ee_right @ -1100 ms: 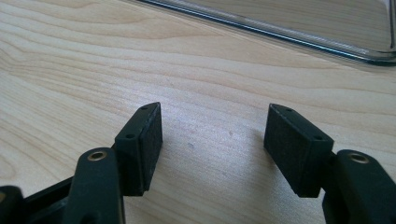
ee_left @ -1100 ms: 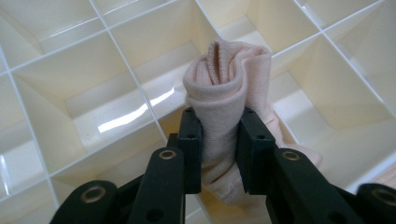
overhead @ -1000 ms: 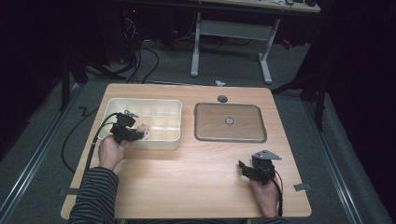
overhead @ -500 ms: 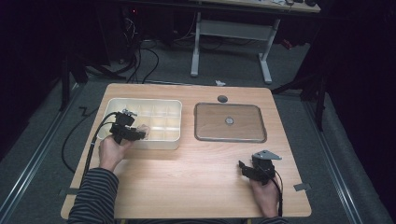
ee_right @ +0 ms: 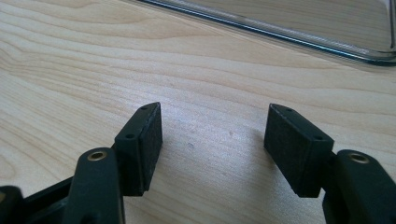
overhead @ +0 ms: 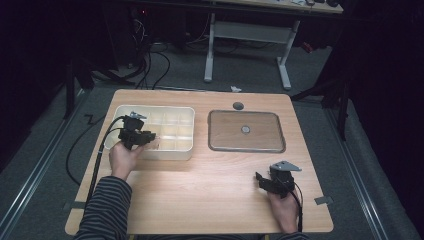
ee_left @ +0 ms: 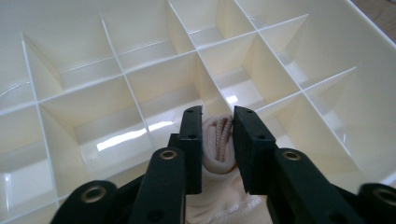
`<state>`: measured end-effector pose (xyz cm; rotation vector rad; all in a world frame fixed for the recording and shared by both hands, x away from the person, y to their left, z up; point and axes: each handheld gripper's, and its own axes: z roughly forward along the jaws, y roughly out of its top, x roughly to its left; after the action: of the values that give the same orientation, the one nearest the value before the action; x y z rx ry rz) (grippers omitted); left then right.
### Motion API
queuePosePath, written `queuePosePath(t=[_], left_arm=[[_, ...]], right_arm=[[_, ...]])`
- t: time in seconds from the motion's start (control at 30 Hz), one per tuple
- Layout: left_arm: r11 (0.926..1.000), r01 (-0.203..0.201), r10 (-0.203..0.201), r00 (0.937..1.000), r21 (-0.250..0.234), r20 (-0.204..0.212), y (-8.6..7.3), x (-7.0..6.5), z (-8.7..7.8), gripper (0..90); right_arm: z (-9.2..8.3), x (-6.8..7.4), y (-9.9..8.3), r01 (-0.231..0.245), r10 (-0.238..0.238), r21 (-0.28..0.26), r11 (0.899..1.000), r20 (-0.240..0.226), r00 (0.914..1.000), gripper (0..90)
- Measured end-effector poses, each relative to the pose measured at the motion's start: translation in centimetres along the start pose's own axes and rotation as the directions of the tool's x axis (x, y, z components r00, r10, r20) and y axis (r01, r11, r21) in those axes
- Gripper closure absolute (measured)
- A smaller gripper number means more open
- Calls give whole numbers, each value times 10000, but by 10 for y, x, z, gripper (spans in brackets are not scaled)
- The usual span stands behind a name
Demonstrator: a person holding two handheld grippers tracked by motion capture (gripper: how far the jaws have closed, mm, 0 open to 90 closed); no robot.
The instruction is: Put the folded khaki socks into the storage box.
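My left gripper [overhead: 149,138] hangs over the near left part of a white divided box [overhead: 172,150]. In the left gripper view its jaws [ee_left: 217,114] press on a rolled pale pink cloth [ee_left: 218,144] just above one compartment; they have just been closing on it. More of the cloth, with faint print, hangs below the jaws. My right gripper [overhead: 260,181] rests low on the bare wood at the near right. It stands open [ee_right: 212,126] with nothing between its pads.
The box's compartments [ee_left: 116,126] in view hold nothing. A shallow clear tray or lid [overhead: 270,146] lies right of the box, its rim [ee_right: 280,32] just beyond my right gripper. A small round cap [overhead: 238,106] sits near the table's far edge.
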<state>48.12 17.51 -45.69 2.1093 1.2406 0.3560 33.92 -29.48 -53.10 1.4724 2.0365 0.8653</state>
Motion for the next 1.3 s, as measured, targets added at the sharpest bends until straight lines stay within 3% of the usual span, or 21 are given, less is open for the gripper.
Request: queuePosePath(t=[0.27, 0.4, 0.83, 1.3], left_arm=[[9978, -323, 343, 9988, 574, -345, -3, -1, 8, 803], [9912, -652, 736, 9948, 1153, -698, -5, -3, 14, 817], [9886, -837, 920, 9938, 1253, -620, -6, -1, 15, 816], [9926, -694, 757, 9953, 992, -611, -5, -2, 10, 593]], right_arm=[[0, 0, 0, -2, 2, 1, 10000, 1, 10000, 372], [0, 0, 0, 2, -2, -1, 10000, 2, 10000, 372], [0, 0, 0, 18, -18, -1, 10000, -3, 10000, 372], [0, 0, 0, 27, -27, -12, 10000, -4, 10000, 372]])
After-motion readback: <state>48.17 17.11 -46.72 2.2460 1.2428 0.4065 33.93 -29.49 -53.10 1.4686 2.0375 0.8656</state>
